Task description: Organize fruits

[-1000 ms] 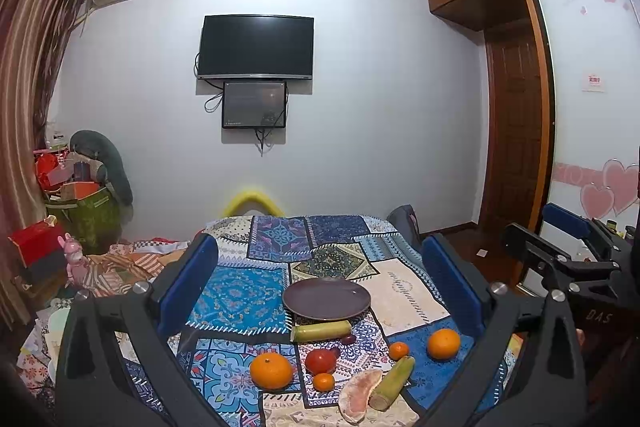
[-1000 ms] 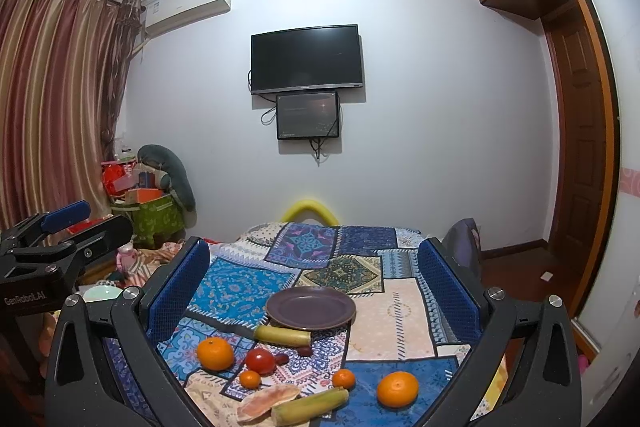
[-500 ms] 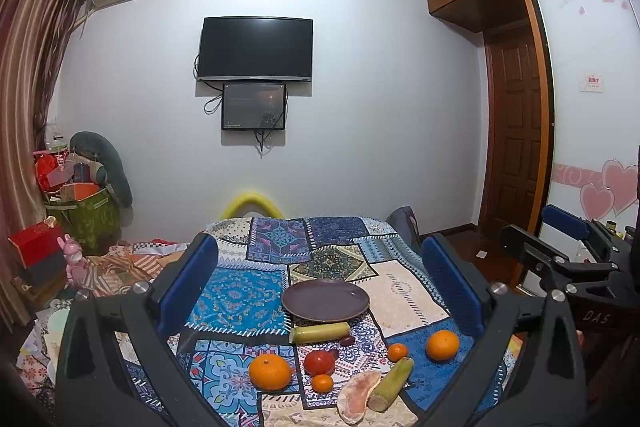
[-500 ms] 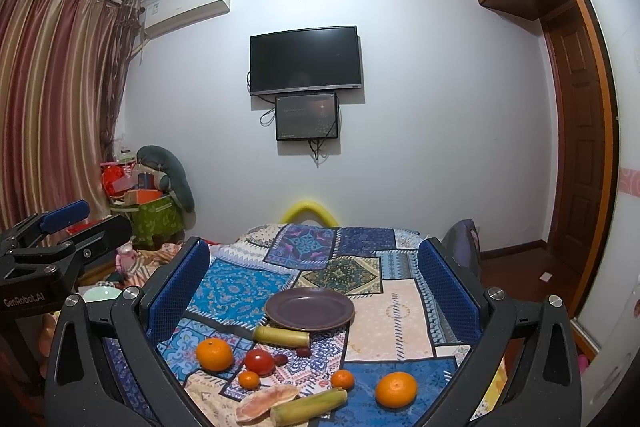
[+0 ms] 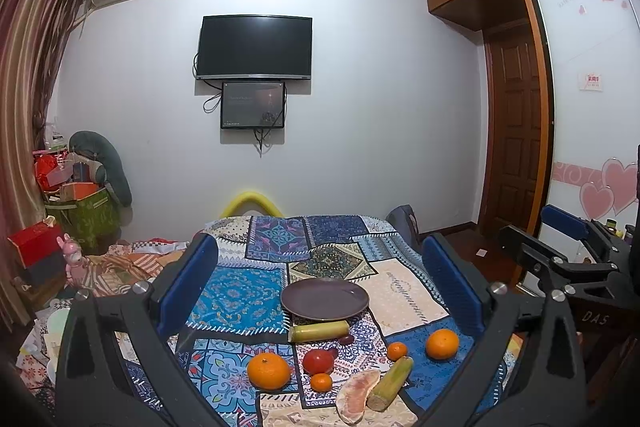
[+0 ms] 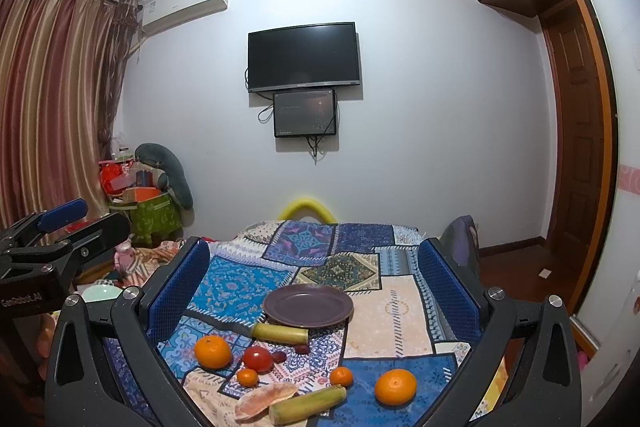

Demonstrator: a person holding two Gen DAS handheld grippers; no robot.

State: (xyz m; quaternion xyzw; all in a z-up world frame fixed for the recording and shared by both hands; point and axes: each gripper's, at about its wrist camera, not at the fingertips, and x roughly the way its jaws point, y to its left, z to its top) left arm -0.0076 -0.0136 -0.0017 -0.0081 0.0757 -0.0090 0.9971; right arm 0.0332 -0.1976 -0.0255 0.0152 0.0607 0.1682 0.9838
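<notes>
An empty dark purple plate [image 5: 325, 299] [image 6: 309, 305] lies on a patchwork cloth. In front of it lie two yellow-green stalk pieces [image 5: 319, 331] [image 5: 391, 377], a red tomato [image 5: 318, 361] [image 6: 258, 359], two large oranges [image 5: 268, 371] [image 5: 441, 343], two small tangerines [image 5: 321, 382] [image 5: 397, 351], a pink pomelo segment [image 5: 357, 390] [image 6: 265, 396] and small dark dates [image 6: 302, 348]. My left gripper [image 5: 320, 279] is open and empty, held back above the near fruits. My right gripper [image 6: 314, 279] is open and empty, likewise held back. Each gripper shows at the side of the other view.
The patchwork cloth [image 5: 240, 295] covers a bed-like surface with a yellow foam arch [image 5: 250, 203] at its far end. Boxes, a green bin [image 5: 84, 219] and toys crowd the left. A wooden door [image 5: 516, 131] and wardrobe stand right. A TV [image 5: 254, 47] hangs on the far wall.
Both views have shifted very slightly; the scene sits a touch lower and left in the frames. No fruit has moved and both grippers stay open.
</notes>
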